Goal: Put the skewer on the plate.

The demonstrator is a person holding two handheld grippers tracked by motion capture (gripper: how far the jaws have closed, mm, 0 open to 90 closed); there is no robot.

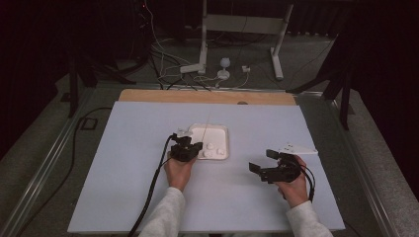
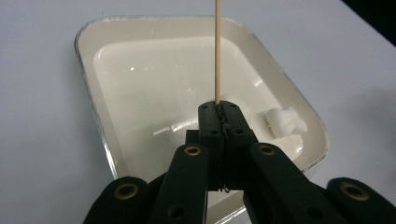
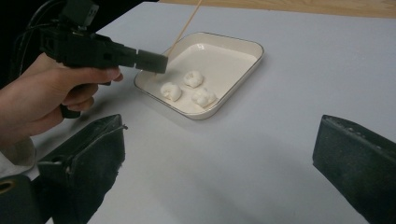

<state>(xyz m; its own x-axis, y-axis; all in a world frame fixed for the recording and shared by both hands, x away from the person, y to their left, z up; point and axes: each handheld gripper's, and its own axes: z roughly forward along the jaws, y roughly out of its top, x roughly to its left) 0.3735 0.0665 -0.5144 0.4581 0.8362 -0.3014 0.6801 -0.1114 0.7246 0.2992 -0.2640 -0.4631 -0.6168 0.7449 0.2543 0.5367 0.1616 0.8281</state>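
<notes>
The left tool [image 2: 219, 109] is clamped on a thin wooden skewer [image 2: 217, 51], which rises from its tips over a glossy cream rectangular tray [image 2: 88, 70]. Three soft white marshmallow-like lumps [image 3: 192, 88] lie in the tray; its near rim is hidden behind the black jaws. The right tool [image 3: 219, 154] gapes wide, empty, well apart above the pale tabletop [image 1: 123, 187].

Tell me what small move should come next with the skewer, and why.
Probably tilt the left gripper so the skewer points down at a white piece in the tray. The stick is clamped but aims away over the tray, and the right gripper stands open, off to the side.
</notes>
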